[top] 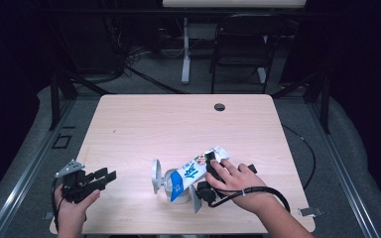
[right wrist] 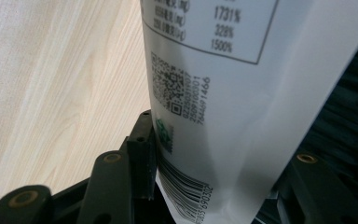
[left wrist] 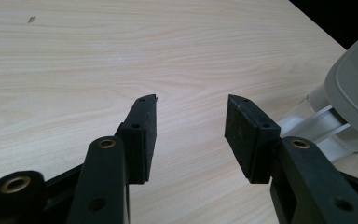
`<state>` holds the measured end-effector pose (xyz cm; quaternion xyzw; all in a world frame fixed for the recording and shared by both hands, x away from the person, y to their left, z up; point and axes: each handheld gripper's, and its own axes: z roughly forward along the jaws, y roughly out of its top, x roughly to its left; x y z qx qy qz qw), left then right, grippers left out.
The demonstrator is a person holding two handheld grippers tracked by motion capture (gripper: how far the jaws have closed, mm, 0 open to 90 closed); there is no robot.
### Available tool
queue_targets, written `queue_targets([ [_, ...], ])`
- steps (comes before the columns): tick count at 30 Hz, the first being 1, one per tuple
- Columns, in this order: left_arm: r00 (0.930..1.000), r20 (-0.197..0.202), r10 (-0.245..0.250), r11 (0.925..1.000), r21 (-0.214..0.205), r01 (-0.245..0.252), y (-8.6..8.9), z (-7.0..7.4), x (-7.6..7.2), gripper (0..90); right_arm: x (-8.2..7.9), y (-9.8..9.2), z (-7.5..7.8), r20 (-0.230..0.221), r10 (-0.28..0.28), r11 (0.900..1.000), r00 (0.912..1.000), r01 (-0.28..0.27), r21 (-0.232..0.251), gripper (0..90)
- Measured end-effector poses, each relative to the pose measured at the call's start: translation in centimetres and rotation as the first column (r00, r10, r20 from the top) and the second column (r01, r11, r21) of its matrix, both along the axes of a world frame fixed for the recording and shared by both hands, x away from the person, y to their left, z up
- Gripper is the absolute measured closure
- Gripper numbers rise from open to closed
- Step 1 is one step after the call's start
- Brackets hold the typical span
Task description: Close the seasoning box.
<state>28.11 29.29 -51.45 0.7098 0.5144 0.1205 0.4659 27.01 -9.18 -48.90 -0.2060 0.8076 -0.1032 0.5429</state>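
High view: my right gripper [top: 211,173] clamps a white-and-blue snack pouch [top: 191,172], tilted mouth-down over a clear cup [top: 177,188] on a grey stand [top: 156,174], at six o'clock on the wooden table [top: 144,124]. My left gripper [top: 92,181] rests open and empty at eight o'clock. I judge the smooth pouch could slip or miss the cup, scattering contents toward the near edge. Open tabletop lies from nine through three o'clock
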Motion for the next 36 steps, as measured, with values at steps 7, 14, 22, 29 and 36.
queue_targets([
  [7,1.0,-0.001,0.0,1.0,0.0,0.0,0.02,-0.01,0.01,54.0,-0.02,0.0,-0.01,0.001,0.002,1.0,1.0,-0.002,-0.002,53.3],
  [14,1.0,0.003,0.003,1.0,-0.002,-0.003,0.0,0.01,-0.01,54.0,-0.04,0.0,-0.02,0.002,0.004,1.0,1.0,-0.004,0.001,53.8],
  [22,1.0,0.003,0.003,1.0,-0.001,-0.003,0.01,0.01,0.0,54.0,0.06,-0.07,-0.22,-0.021,0.019,0.9994,0.9996,-0.018,0.031,55.0],
  [29,1.0,0.002,0.002,1.0,-0.001,-0.002,0.01,0.01,0.0,53.9,-0.04,0.0,-0.14,-0.011,0.012,0.9998,0.9999,-0.012,0.013,56.0],
  [36,1.0,0.002,0.003,1.0,-0.002,-0.003,0.03,0.03,-0.01,54.0,-0.18,0.02,-0.01,0.002,0.006,1.0,1.0,-0.006,-0.006,57.4],
])
